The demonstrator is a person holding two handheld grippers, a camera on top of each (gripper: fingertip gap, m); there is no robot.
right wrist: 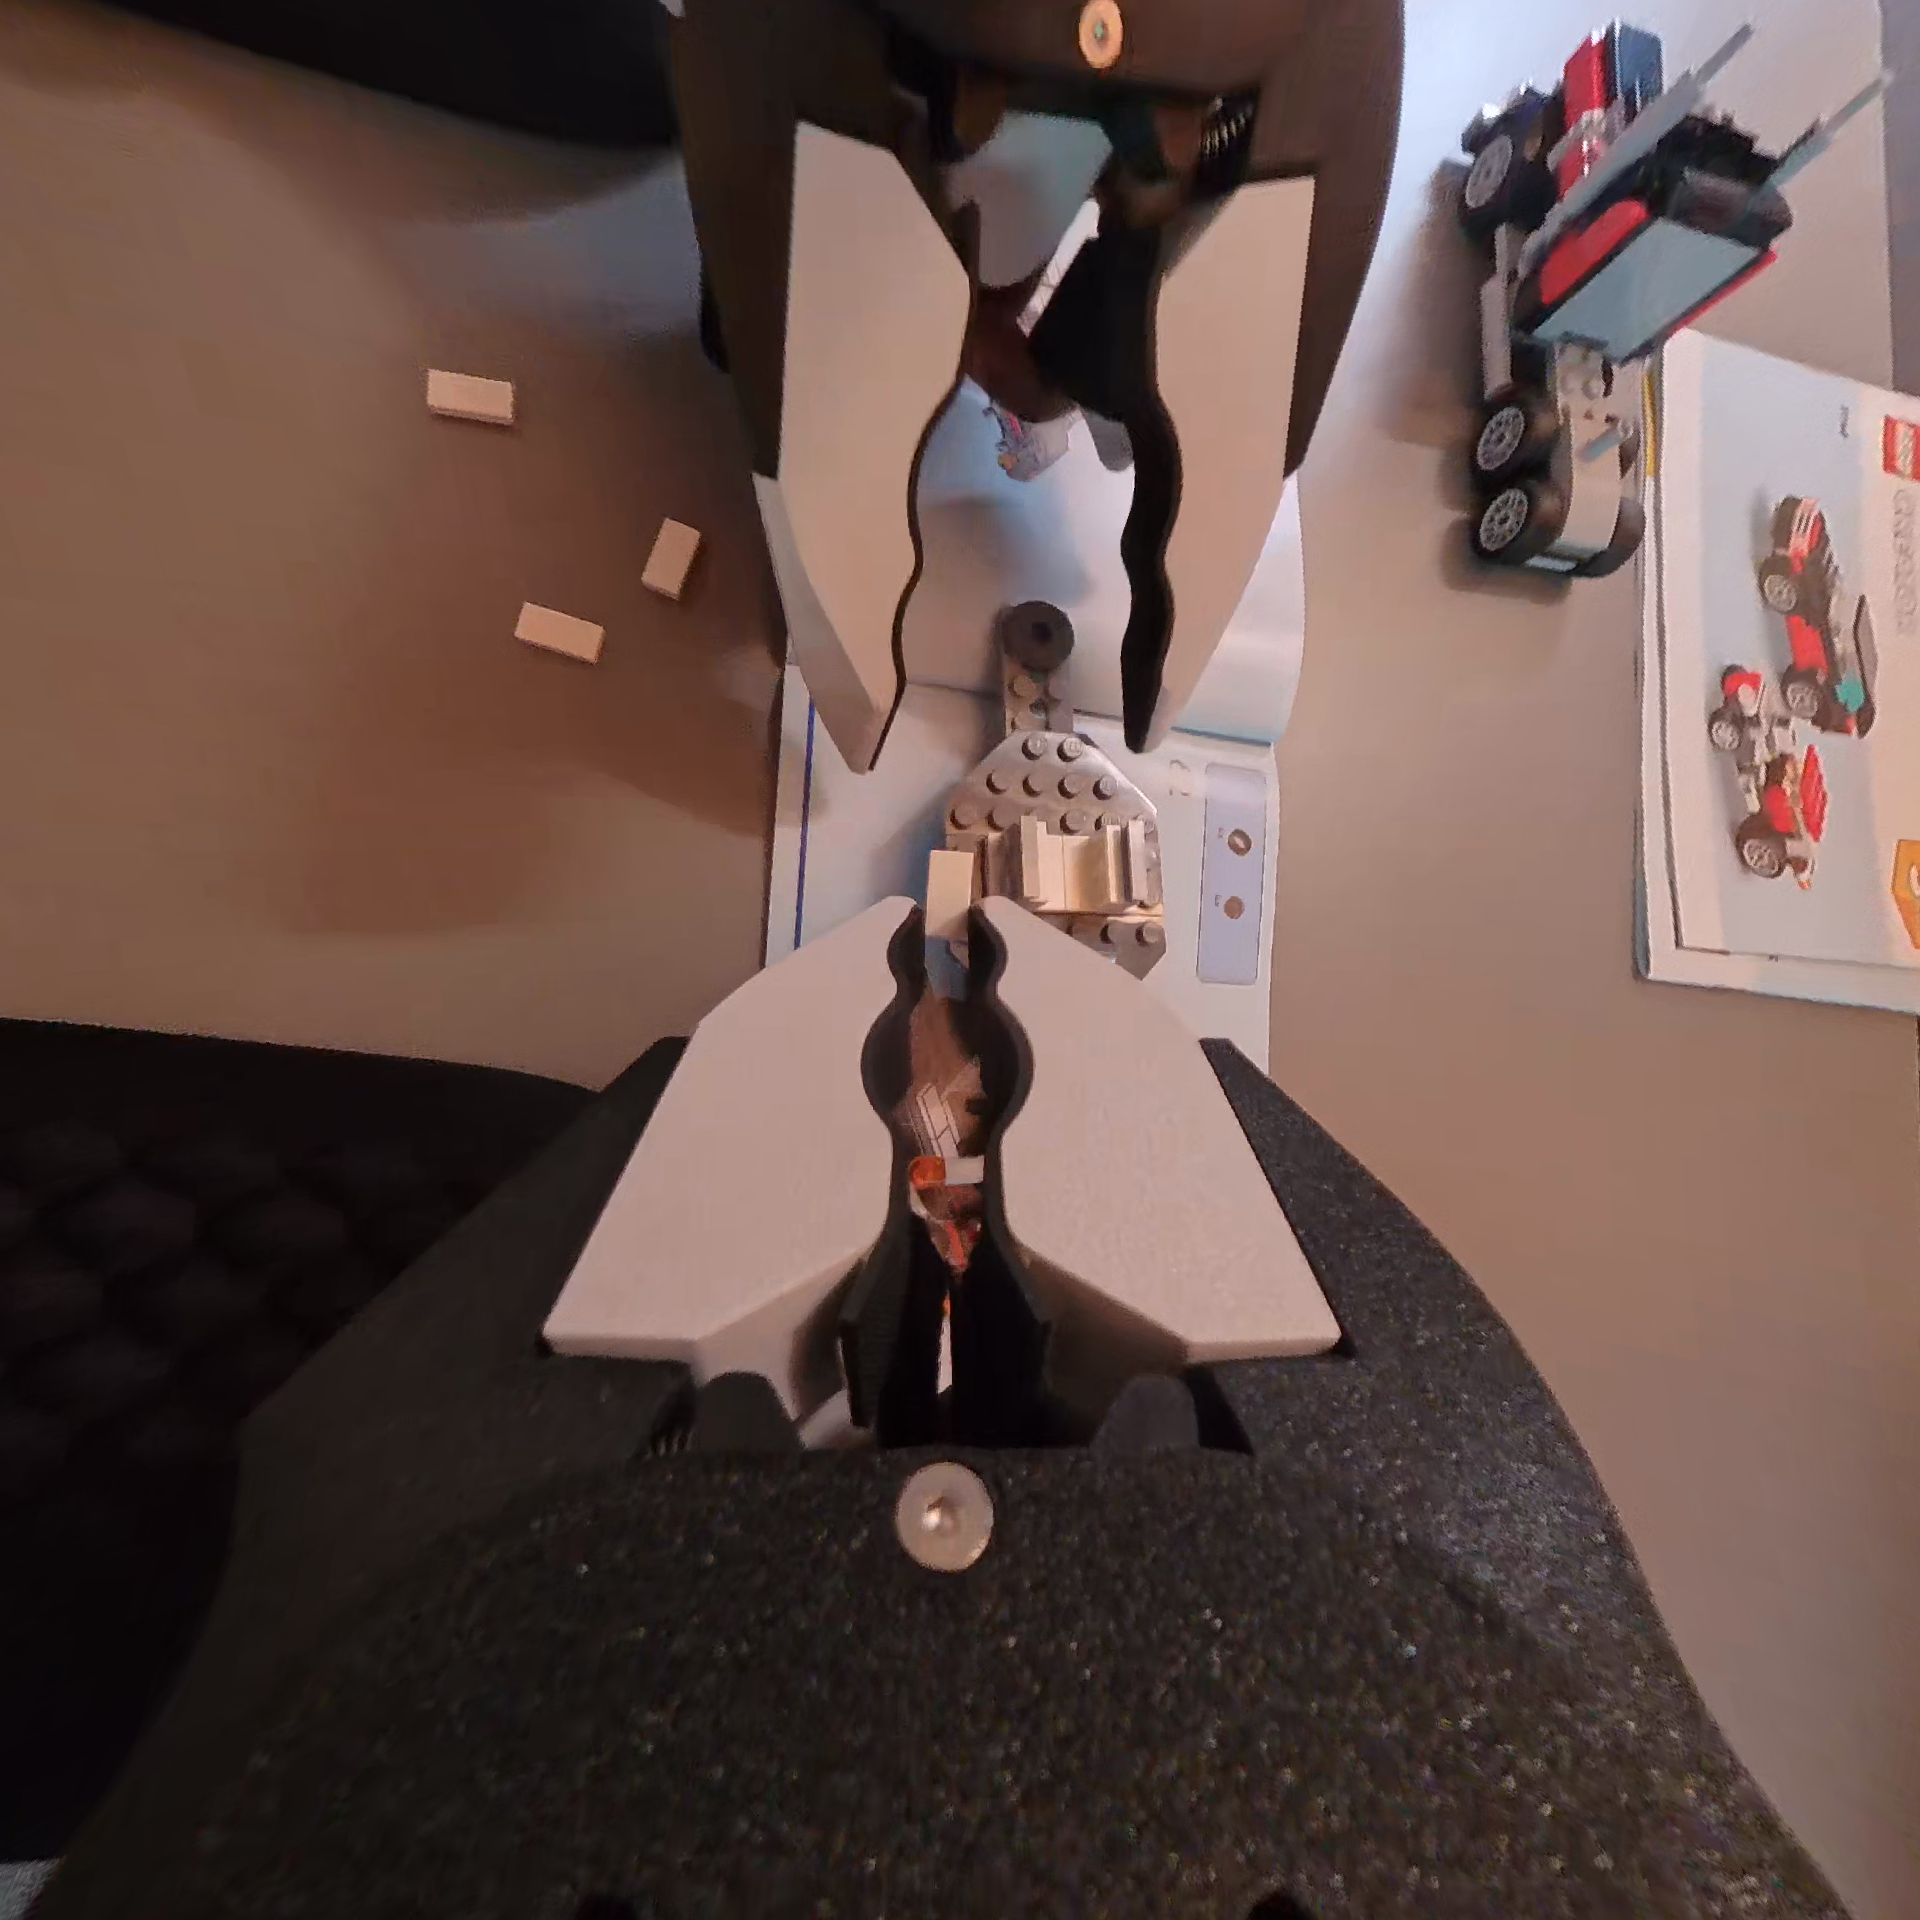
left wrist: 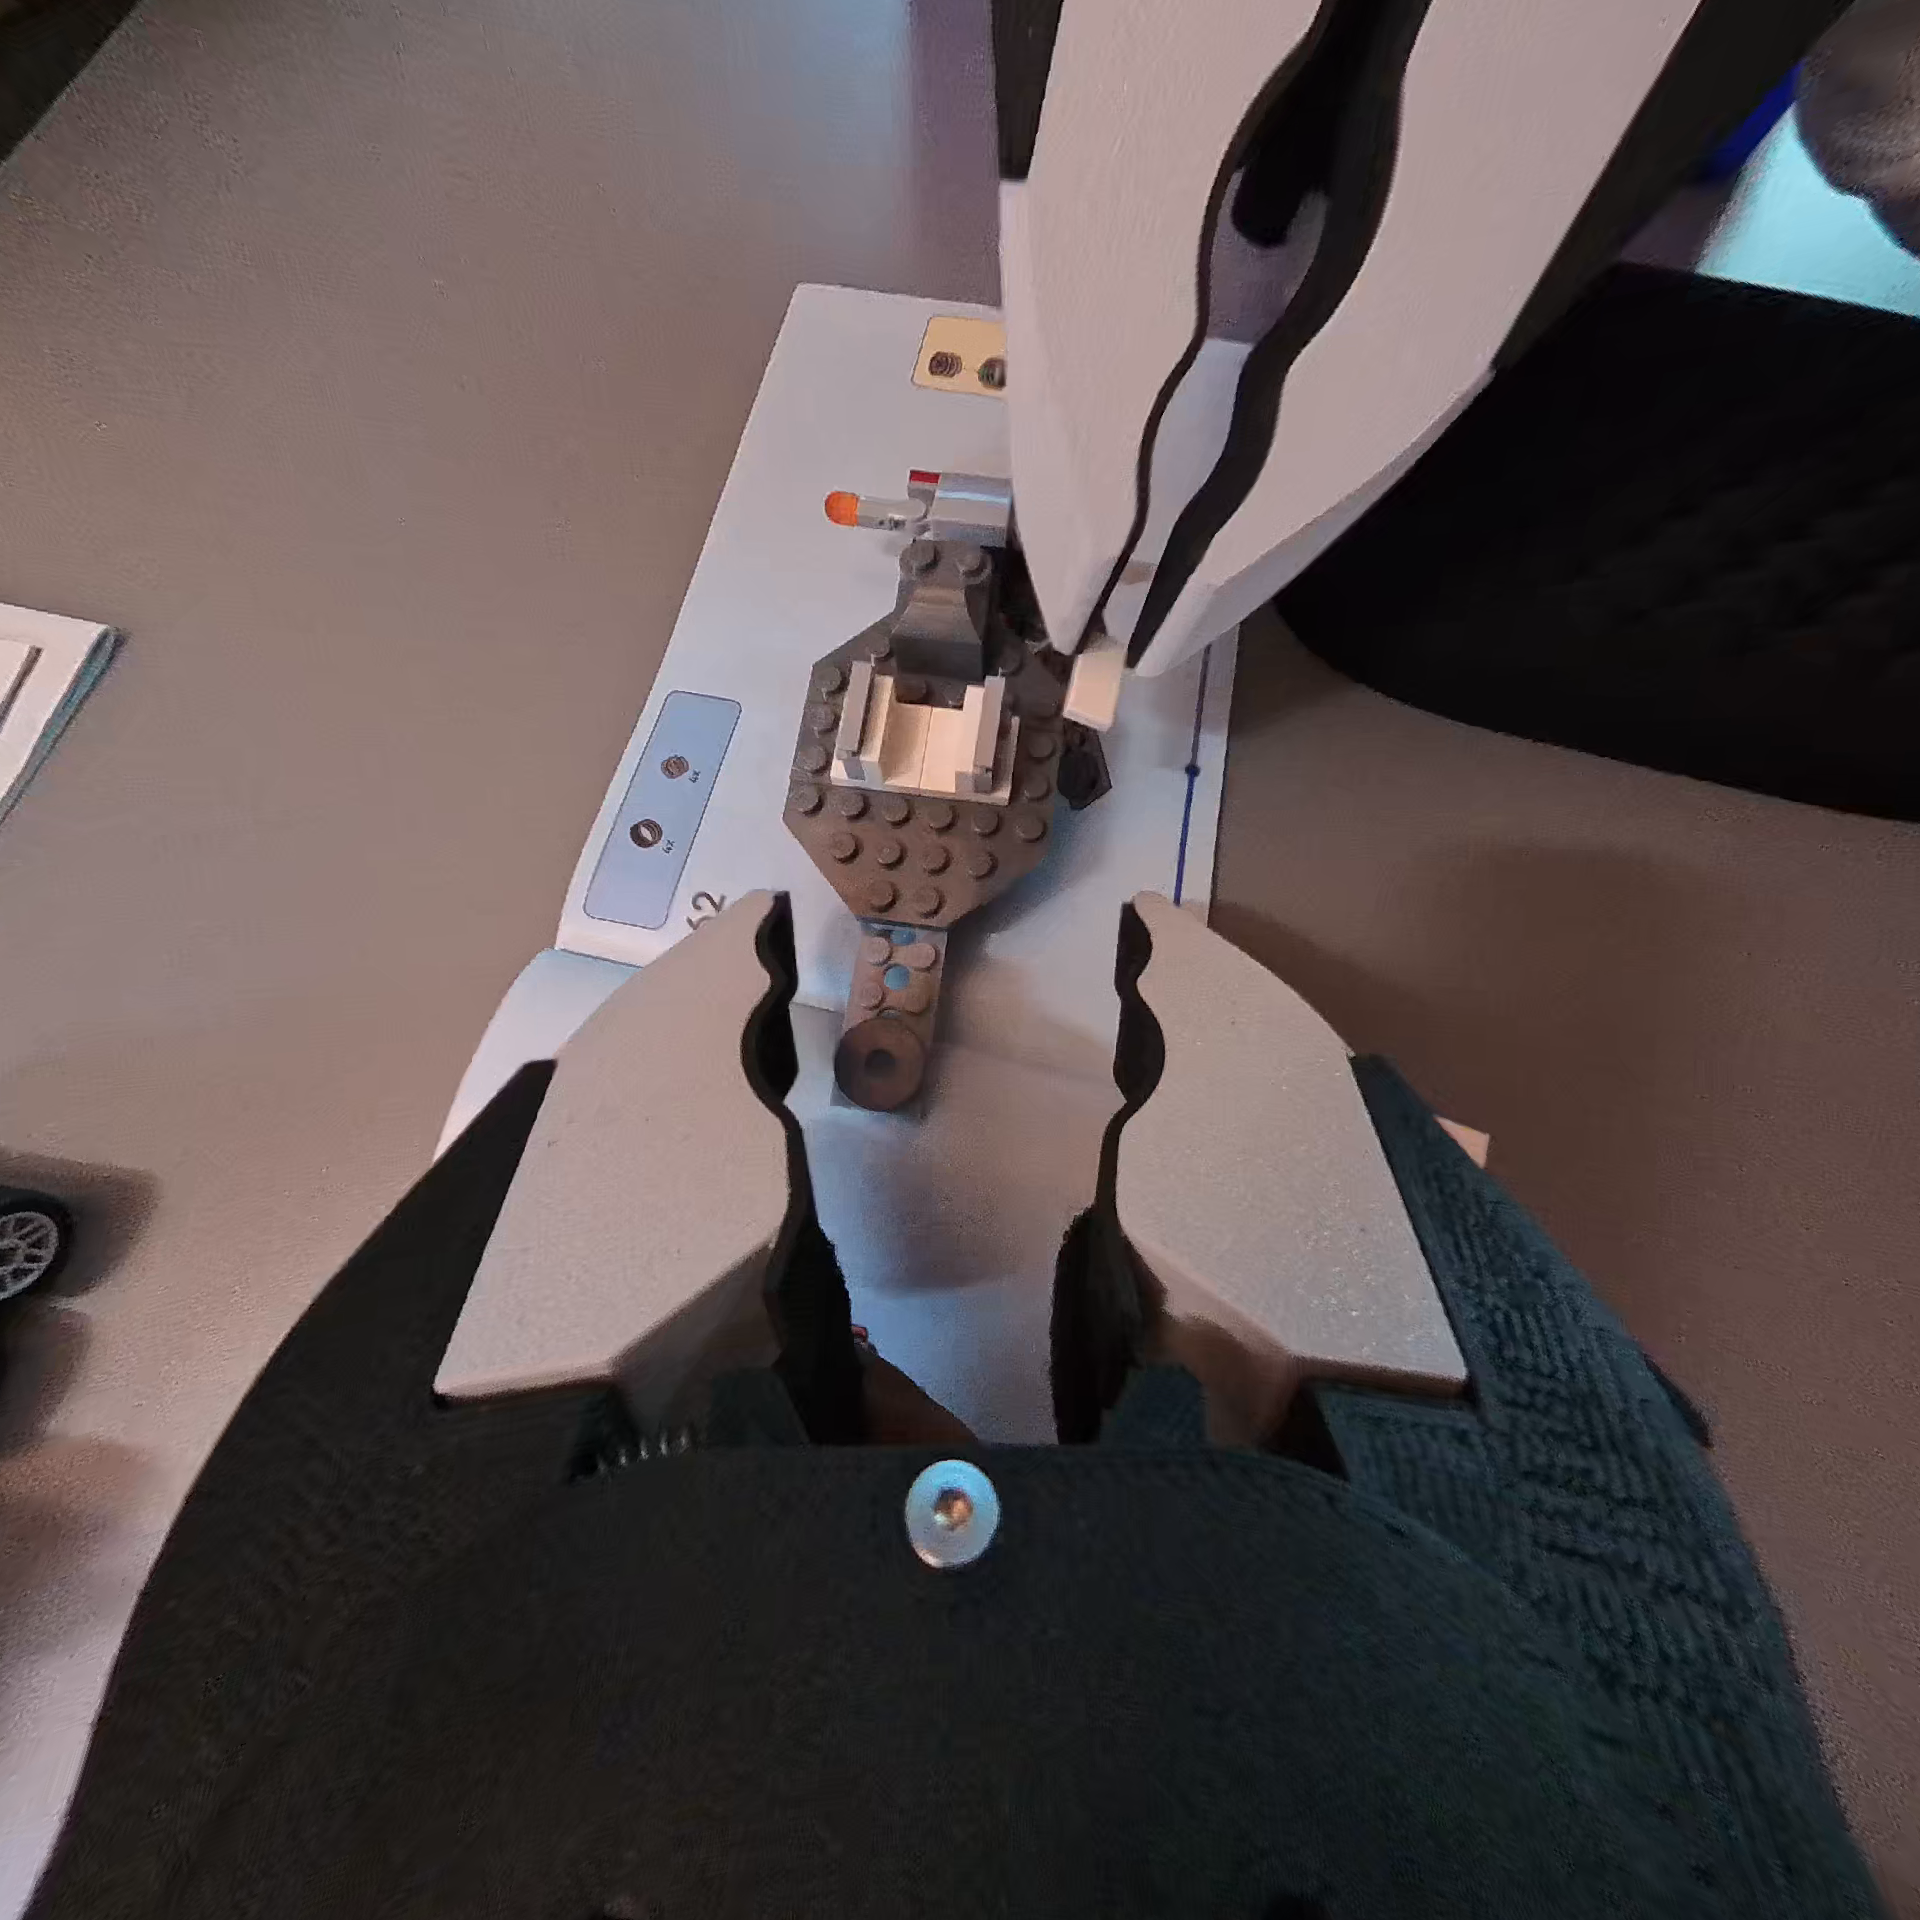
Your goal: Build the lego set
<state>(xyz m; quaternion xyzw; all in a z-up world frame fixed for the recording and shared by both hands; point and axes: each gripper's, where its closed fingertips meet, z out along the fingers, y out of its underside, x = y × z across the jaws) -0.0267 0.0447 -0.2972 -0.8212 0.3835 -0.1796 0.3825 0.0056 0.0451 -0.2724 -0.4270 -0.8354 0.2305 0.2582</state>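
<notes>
A grey studded lego model (left wrist: 920, 821) with white seat pieces and an orange tip lies on an open instruction booklet (left wrist: 727, 644). It also shows in the right wrist view (right wrist: 1049, 831). My right gripper (right wrist: 948, 914) is shut on a small white tile (right wrist: 951, 883) and holds it at the model's side; from the left wrist view the same tile (left wrist: 1093, 681) hangs at the right gripper's tips (left wrist: 1103, 644). My left gripper (left wrist: 951, 914) is open and empty, jaws wide, just short of the model's tail with its round black end (left wrist: 878, 1065).
Three loose cream tiles (right wrist: 561, 632) lie on the tan table to the left. A finished red and blue lego truck (right wrist: 1590, 301) and a second booklet (right wrist: 1787, 675) lie at the right. A black fabric object (left wrist: 1621, 623) sits beside the booklet. The left gripper's tips are roughly 5 cm from the right gripper's.
</notes>
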